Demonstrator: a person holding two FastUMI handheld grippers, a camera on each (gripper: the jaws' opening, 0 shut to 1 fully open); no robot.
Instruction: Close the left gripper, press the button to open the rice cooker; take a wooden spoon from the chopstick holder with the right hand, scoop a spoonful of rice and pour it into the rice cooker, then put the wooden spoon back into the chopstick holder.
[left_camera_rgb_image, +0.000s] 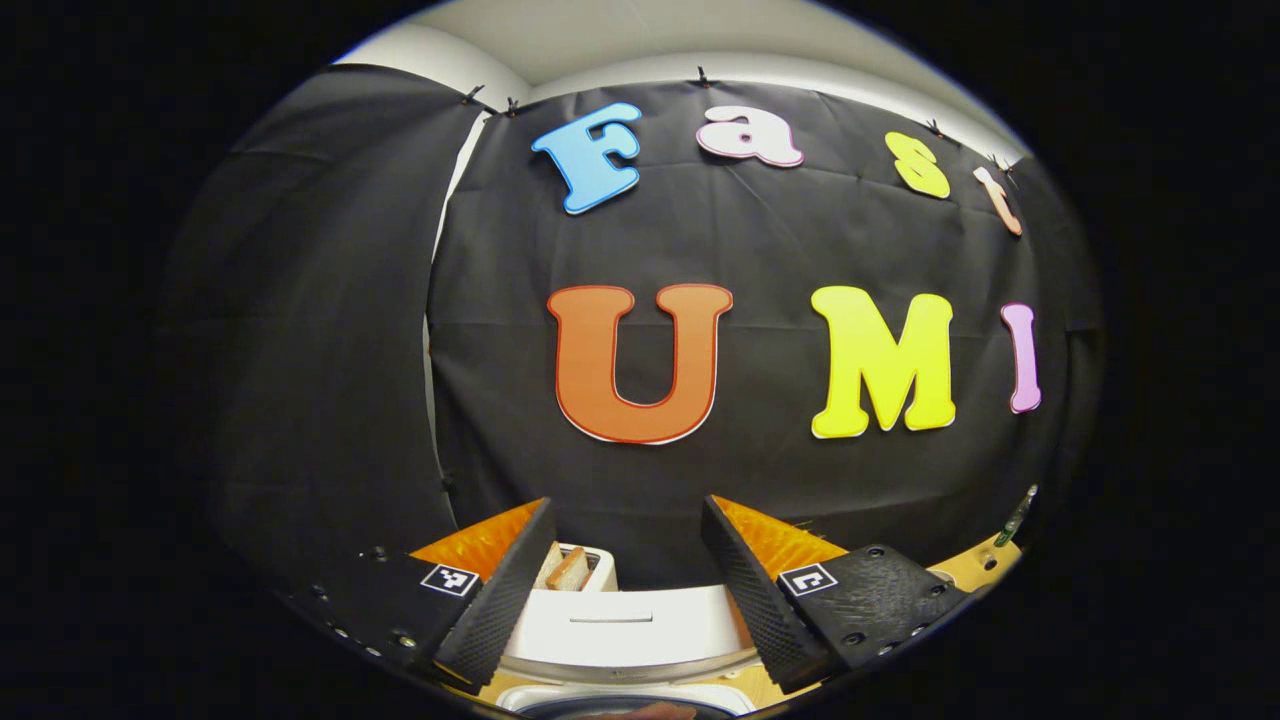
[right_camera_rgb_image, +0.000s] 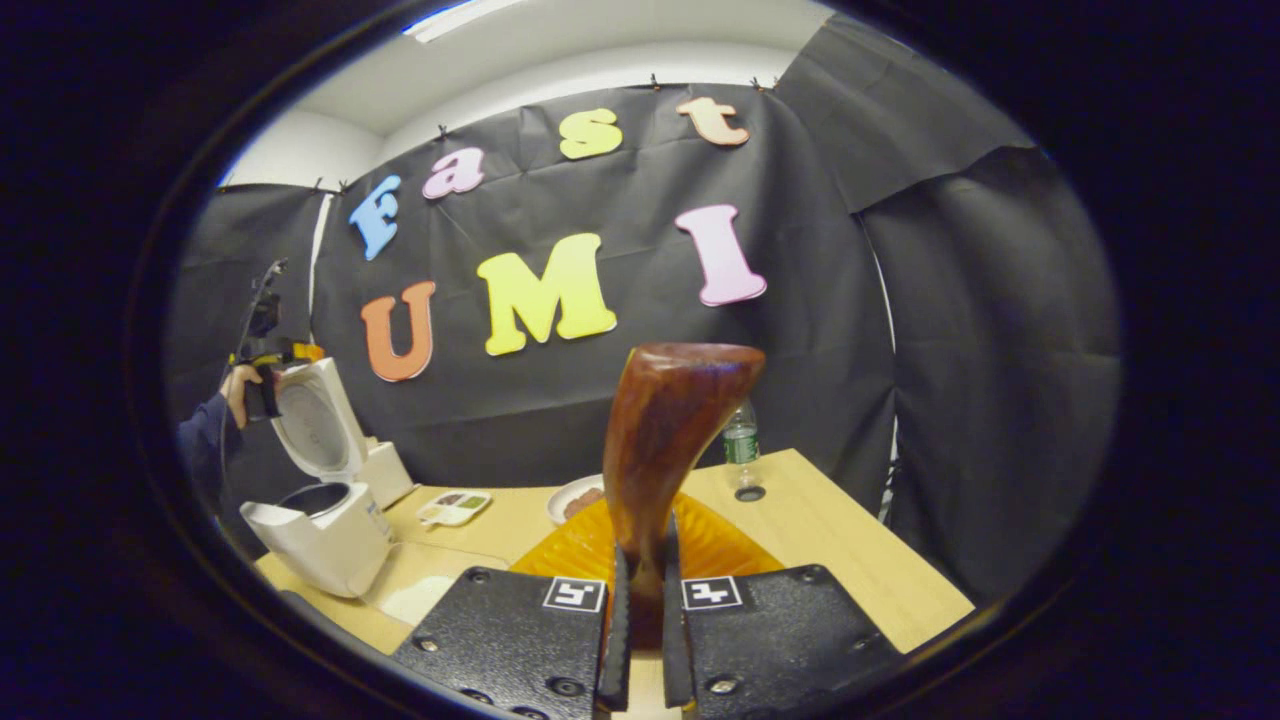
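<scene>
Already the rice cooker (right_camera_rgb_image: 325, 530) stands with its lid (right_camera_rgb_image: 310, 415) swung up, so the button press looks done, and the wooden spoon (right_camera_rgb_image: 665, 440) is out of its holder, clamped by the handle between the closed fingers of the right gripper (right_camera_rgb_image: 640, 640), bowl upward. Whether the spoon has scooped rice yet cannot be told; the pour and the return to the holder seem still to come. The left gripper (left_camera_rgb_image: 625, 590) hangs with its fingers spread wide and nothing between them, above the cooker's white lid (left_camera_rgb_image: 620, 625); in the right gripper view a hand (right_camera_rgb_image: 240, 390) holds it up beside the raised lid. The cooker sits near the left edge of the wooden table (right_camera_rgb_image: 850, 540), well apart from the spoon, with a small tray (right_camera_rgb_image: 455, 507), a plate (right_camera_rgb_image: 575, 497) and a bottle (right_camera_rgb_image: 740, 445) farther back. Bare tabletop lies between spoon and cooker, so the way across looks open.
</scene>
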